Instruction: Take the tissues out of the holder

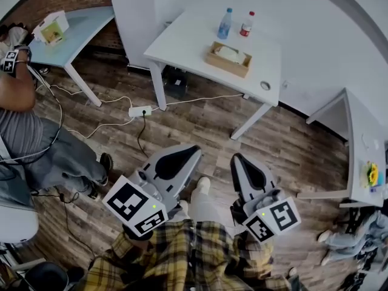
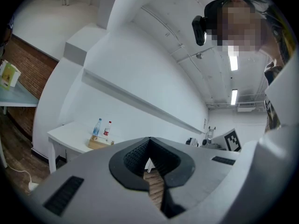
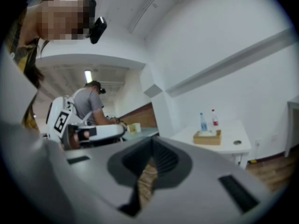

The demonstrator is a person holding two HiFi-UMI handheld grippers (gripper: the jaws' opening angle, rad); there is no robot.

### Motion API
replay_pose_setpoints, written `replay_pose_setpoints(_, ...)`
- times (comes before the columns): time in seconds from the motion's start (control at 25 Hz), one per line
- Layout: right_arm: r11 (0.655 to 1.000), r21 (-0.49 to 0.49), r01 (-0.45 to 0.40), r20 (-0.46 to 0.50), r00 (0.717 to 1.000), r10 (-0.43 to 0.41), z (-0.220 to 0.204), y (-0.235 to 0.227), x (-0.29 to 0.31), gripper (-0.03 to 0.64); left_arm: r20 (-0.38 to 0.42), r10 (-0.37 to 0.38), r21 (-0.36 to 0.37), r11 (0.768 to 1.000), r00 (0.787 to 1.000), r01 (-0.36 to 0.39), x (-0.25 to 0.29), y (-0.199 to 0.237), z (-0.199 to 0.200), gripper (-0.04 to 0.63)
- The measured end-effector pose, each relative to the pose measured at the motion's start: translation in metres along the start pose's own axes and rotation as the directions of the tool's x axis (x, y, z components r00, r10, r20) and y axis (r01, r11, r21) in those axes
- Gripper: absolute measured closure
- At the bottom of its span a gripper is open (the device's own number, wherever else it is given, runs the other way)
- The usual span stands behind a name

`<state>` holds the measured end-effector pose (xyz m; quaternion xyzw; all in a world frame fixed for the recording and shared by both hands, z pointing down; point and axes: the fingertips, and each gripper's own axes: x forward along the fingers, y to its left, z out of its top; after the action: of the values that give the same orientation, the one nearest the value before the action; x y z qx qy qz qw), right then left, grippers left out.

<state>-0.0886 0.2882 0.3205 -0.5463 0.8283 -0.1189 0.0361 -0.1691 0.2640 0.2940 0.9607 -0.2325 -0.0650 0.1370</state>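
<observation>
Wooden holder [image 1: 228,60], tissues [image 1: 230,53] inside, sits on the white tabletop [image 1: 182,44] beside two bottles [image 1: 225,23], well apart from you. You're at the approach. The left gripper [image 1: 187,152] and right gripper [image 1: 238,160] both have their jaws pressed together, so step closer and spread one. The head view lays out the floor [image 1: 200,120] you must cross. Only the gripper views show the pads meeting on nothing.

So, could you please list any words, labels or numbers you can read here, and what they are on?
No text is readable.
Labels on blue-capped bottle and red-capped bottle: too small.
Print on carton on blue table: blurred.
On left marker cube and right marker cube: patterns only, no words.
</observation>
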Motion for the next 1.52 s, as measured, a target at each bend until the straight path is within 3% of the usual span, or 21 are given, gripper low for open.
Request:
replay_pose_setpoints(0.28,1.000,0.001,-0.011,-0.025,1.000,0.011,0.007,-0.044,0.054,0.606,-0.004,0.023,-0.017,1.000,1.000,-0.023,0.043,0.046,0.006,0.577)
replay_pose_setpoints(0.76,0.997,-0.037,-0.074,-0.034,0.997,0.073,0.084,-0.133,0.156,0.606,0.025,0.044,-0.001,0.999,0.999,-0.044,0.168,0.125,0.067,0.577)
replay_pose_setpoints(0.92,0.995,-0.050,-0.089,-0.041,0.995,0.087,0.095,-0.161,0.180,0.606,0.034,0.056,0.027,0.998,0.998,-0.057,0.202,0.147,0.078,0.577)
replay_pose_setpoints(1.08,0.994,-0.053,-0.097,-0.052,0.994,0.095,0.104,-0.186,0.199,0.606,0.038,0.059,0.011,0.998,0.998,-0.060,0.231,0.167,0.085,0.577)
replay_pose_setpoints(1.52,0.999,-0.021,-0.032,-0.069,0.997,0.031,0.108,-0.249,0.263,0.606,0.005,0.041,-0.008,0.999,0.999,-0.041,0.294,0.242,0.094,0.577)
